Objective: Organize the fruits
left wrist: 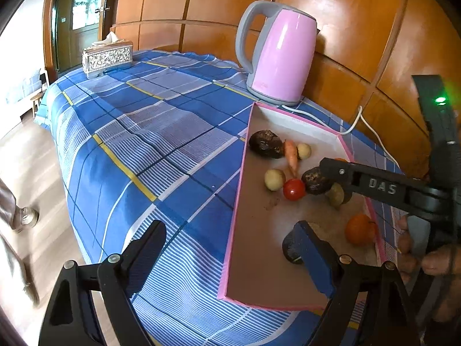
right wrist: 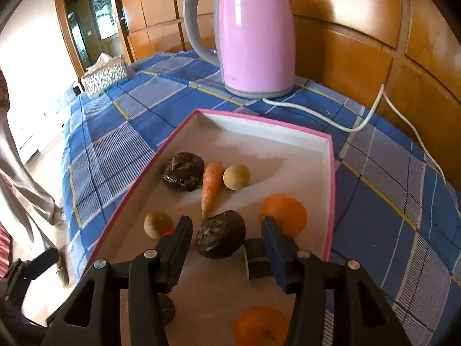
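A table draped in a blue checked cloth [left wrist: 149, 132] carries a pink-rimmed tray [right wrist: 332, 173] near its wall side, a pink kettle [right wrist: 253, 34] just behind the tray with its white cord [right wrist: 360, 124] trailing across the cloth, and a patterned tissue box [left wrist: 107, 57] at the far end.

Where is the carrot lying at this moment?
In the right wrist view the carrot lies in the pink-edged tray, toward its far end, between a dark wrinkled fruit and a small beige round fruit.
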Motion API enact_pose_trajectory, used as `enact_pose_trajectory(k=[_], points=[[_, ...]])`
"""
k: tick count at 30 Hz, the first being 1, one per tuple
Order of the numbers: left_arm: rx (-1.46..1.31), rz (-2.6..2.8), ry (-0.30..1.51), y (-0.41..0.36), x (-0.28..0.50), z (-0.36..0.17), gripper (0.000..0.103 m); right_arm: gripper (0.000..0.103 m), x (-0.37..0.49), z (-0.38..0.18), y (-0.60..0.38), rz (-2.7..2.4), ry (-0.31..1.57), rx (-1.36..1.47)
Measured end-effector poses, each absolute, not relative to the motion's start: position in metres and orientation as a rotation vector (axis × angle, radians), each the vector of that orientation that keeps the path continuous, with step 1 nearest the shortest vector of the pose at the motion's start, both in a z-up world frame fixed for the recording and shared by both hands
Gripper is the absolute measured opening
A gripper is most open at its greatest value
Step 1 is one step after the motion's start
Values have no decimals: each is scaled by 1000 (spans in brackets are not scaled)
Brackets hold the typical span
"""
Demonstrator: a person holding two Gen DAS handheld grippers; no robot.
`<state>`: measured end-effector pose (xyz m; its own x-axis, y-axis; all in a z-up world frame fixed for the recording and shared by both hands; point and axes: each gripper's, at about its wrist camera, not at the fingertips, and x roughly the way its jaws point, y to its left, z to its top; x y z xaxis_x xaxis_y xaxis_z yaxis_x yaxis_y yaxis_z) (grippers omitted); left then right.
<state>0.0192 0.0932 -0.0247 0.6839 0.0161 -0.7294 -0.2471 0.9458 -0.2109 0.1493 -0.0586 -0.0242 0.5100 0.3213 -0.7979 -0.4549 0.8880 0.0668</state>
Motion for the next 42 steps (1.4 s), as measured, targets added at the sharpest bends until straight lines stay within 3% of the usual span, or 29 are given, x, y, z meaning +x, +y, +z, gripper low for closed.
enact_pose_trajectory(k=[9,15,42], points=[[-260,99,775,74,12,-9,90,59,108,5,-90,372,811,-123],[-215,66,746,56,1,5,103,60,67,10,-130,195,767,-92],[-106,153,691,38,-16,20,103,60,16,4,-158,36,713,-83]])
